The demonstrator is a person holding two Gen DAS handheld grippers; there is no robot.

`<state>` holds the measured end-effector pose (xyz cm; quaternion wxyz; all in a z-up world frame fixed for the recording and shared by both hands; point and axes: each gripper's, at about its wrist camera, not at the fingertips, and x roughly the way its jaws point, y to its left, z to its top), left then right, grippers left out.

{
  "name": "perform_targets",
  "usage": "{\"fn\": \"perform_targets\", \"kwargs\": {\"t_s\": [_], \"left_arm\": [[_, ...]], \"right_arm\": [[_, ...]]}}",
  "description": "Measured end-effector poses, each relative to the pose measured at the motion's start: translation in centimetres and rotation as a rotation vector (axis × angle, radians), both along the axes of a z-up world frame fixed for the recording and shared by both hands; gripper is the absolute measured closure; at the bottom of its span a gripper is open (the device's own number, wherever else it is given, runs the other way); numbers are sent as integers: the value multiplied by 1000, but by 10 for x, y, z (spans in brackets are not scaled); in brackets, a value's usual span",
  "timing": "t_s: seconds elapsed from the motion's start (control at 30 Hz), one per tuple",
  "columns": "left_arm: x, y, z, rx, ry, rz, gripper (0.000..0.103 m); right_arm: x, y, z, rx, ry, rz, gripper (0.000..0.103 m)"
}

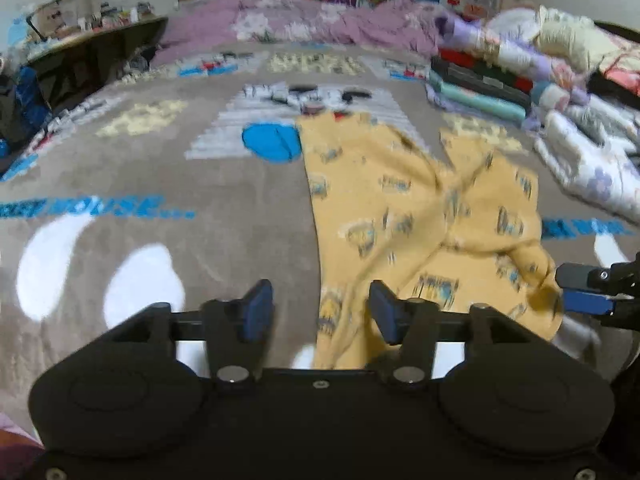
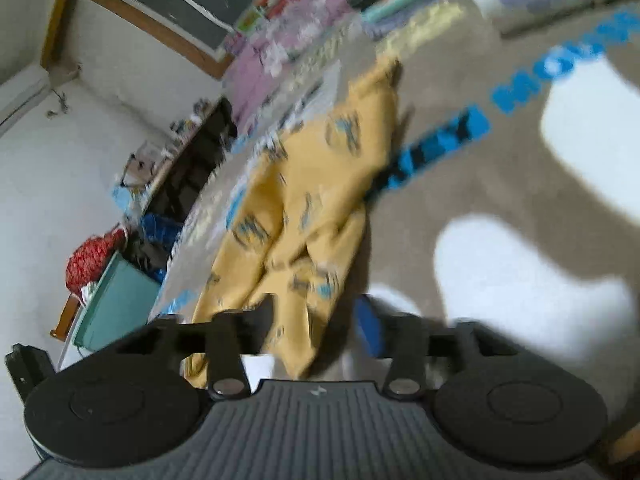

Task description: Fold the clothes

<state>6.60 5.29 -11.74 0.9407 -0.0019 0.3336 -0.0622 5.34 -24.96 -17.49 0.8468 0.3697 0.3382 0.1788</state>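
We judge yellow printed garment point(image 1: 420, 216) soft, light, floppy; take hem at lower centre. Left gripper point(image 1: 320, 312) parted, gripping nothing; right gripper point(image 2: 316, 328) likewise.

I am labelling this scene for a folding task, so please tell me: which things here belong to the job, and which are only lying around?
Part of the job:
- yellow printed garment
- left gripper, open
- right gripper, open

Only lying around:
- grey cartoon blanket
- stack of folded bedding
- purple quilt
- cluttered shelf
- teal bin
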Motion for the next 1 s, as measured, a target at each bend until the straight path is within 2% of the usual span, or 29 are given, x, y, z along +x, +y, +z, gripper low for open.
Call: {"fn": "perform_targets", "kwargs": {"t_s": [0.17, 0.27, 0.47, 0.53, 0.57, 0.63, 0.73, 0.83, 1.0], "left_arm": [[6, -26, 18, 30, -54, -104, 49], [18, -55, 28, 84, -86, -196, 48], [49, -129, 43, 255, -138, -507, 46], [63, -151, 45, 307, -151, -588, 46], [71, -162, 45, 324, -145, -620, 46], [86, -181, 46, 344, -121, -670, 46], [105, -207, 43, 370, -59, -753, 46], [117, -232, 33, 453, 5, -826, 47], [127, -262, 19, 589, 94, -924, 47]], "right_arm": [[12, -1, 2, -116, -42, -6, 48], [16, 0, 3, -164, -66, 10, 47], [25, 8, -1, -207, -95, 48, 46], [27, 10, -3, -207, -109, 60, 40], [27, 10, -4, -199, -114, 64, 38], [27, 11, -5, -175, -126, 72, 25], [29, 18, -4, -194, -149, 110, 13], [30, 24, -3, -212, -160, 123, 6], [34, 26, -2, -206, -153, 119, 4]]}}
